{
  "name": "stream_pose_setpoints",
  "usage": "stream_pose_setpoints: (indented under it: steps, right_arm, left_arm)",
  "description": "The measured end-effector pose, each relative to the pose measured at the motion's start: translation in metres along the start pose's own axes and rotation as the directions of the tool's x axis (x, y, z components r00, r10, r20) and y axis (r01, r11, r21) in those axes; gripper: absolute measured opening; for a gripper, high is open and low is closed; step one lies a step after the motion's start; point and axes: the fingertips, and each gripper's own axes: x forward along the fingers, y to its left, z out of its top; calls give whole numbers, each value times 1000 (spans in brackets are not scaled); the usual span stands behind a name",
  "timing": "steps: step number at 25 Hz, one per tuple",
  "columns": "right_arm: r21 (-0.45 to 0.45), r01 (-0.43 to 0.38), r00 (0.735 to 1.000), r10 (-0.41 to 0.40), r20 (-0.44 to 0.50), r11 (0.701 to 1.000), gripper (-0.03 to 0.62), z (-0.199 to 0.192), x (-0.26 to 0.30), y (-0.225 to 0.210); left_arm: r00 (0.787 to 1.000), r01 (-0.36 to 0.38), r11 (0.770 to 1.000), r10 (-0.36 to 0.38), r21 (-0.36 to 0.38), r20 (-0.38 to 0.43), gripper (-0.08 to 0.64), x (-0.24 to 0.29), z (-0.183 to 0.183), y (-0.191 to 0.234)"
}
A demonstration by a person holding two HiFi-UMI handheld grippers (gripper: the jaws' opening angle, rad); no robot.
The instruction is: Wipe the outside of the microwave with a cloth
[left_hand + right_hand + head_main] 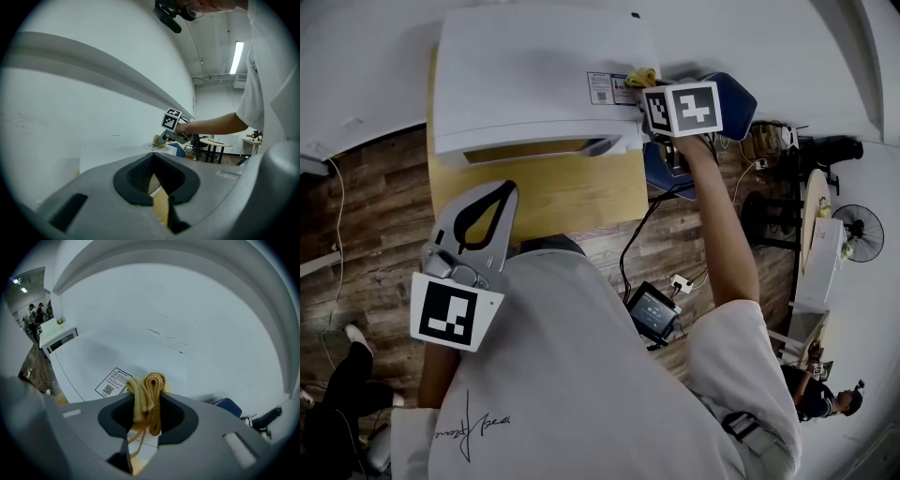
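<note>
— Wood-plank floor [375, 206] all round, and on it a pale wooden table [572, 192] carrying a white microwave [534, 75]. Cloth where?
— Up at the right edge of the microwave's top, just beside the warning label [605, 89] with its QR code. Yellow cloth [640, 77], bunched into thick folds.
— Held by which tongs?
— By the right gripper [639, 89]. Jaws clamped on the folds. Seen along them, cloth [147, 397] standing up out of the gap, loose threads trailing below. Label [112, 383] just left of it on the microwave [140, 352].
— Touching the top panel?
— Cannot tell; close over it at least.
— And the left gripper [492, 202]?
— Well apart from the cloth, down by the table's front left, near the person's chest. Jaws drawn together with nothing between them, only a sliver of table wood showing through. Points toward the microwave [112, 159], with the right gripper [171, 133] and cloth [158, 140] small beyond.
— Anything inside the microwave?
— Hidden in every view; outer panels only.
— Around the table?
— Blue chair [727, 98] just right of the microwave, a white power strip [680, 283] and a small screened device [652, 312] on the floor, a standing fan [861, 232] farther right.
</note>
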Motion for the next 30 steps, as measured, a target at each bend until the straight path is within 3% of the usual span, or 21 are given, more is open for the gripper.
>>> stream_pose_setpoints:
  steps: [10,30]
  right_arm:
    - [-24,-61,998,61,3,998,120,15,2,28]
    - [-123,-168,985,172,22,978,121,49,-1,92]
  left_arm:
    - [1000,-1,1000,1,14,12,-8,-5,3,4]
    - [997,-74,997,74,-7,24,-8,-30,6,16]
